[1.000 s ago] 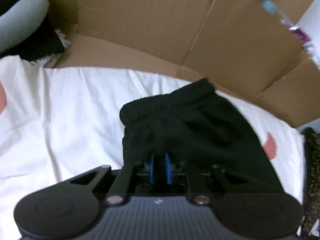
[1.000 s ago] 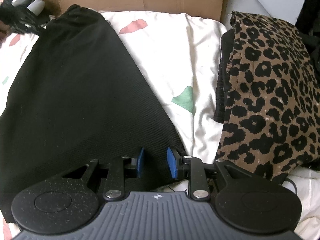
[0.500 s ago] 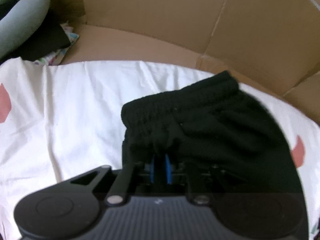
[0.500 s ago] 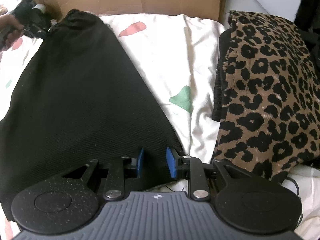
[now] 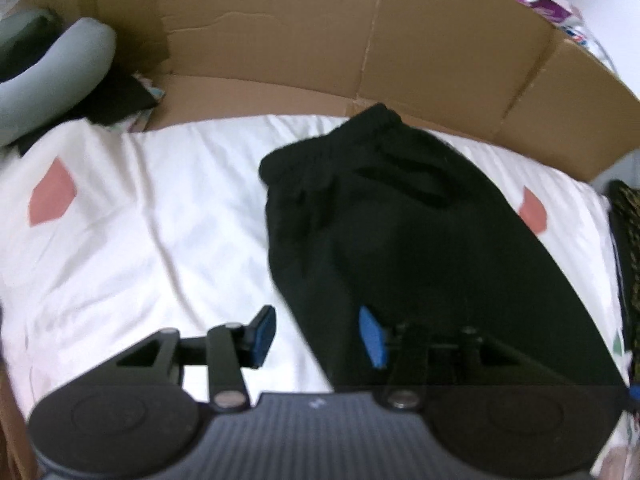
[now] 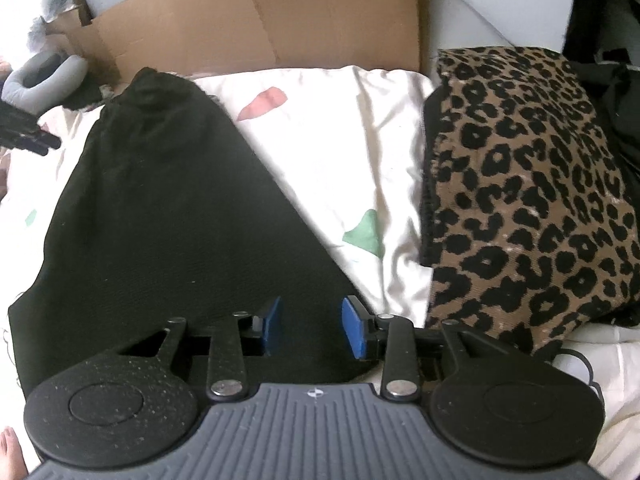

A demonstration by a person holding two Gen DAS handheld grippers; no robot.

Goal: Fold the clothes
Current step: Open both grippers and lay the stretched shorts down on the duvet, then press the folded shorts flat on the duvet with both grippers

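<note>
My left gripper (image 5: pixel 318 334) is wide open, holding nothing, its right pad over the black shorts (image 5: pixel 416 240) | my right gripper (image 6: pixel 311 330) is open above their hem | only the right view shows the leopard garment (image 6: pixel 528 184) to its right.

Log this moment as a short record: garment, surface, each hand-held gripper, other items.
garment: black shorts, lying flat, elastic waistband toward the cardboard
surface: white sheet with coloured patches
left hand-held gripper: open, holding nothing, at the shorts' edge
right hand-held gripper: open, over the shorts' corner
other items: leopard-print garment, cardboard, grey neck pillow
</note>
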